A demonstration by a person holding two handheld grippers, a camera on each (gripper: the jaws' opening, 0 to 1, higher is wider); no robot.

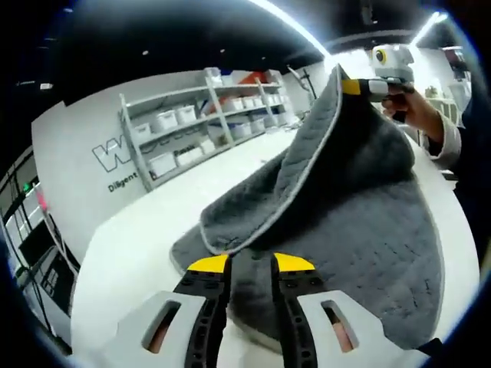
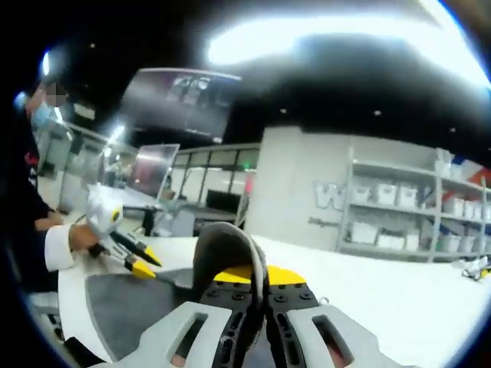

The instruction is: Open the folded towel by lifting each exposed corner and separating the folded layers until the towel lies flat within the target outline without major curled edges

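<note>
A grey quilted towel (image 1: 345,199) with a pale stitched edge lies partly on the white table (image 1: 138,253). One corner is pulled high at the upper right, where my right gripper (image 1: 354,87) pinches it. In the right gripper view, that gripper (image 2: 259,276) is shut on a fold of the towel (image 2: 226,245), which bulges up between its yellow tips. My left gripper (image 1: 251,264) stands open low over the towel's near edge, with a gap between its tips. It also appears at the left of the right gripper view (image 2: 146,262), over the flat part of the towel.
White shelving with bins (image 1: 207,115) lines the far wall, also in the right gripper view (image 2: 414,222). A person's hand (image 1: 418,111) holds the right gripper, and another hand (image 2: 73,238) holds the left one. Bare tabletop (image 2: 399,307) stretches to the right.
</note>
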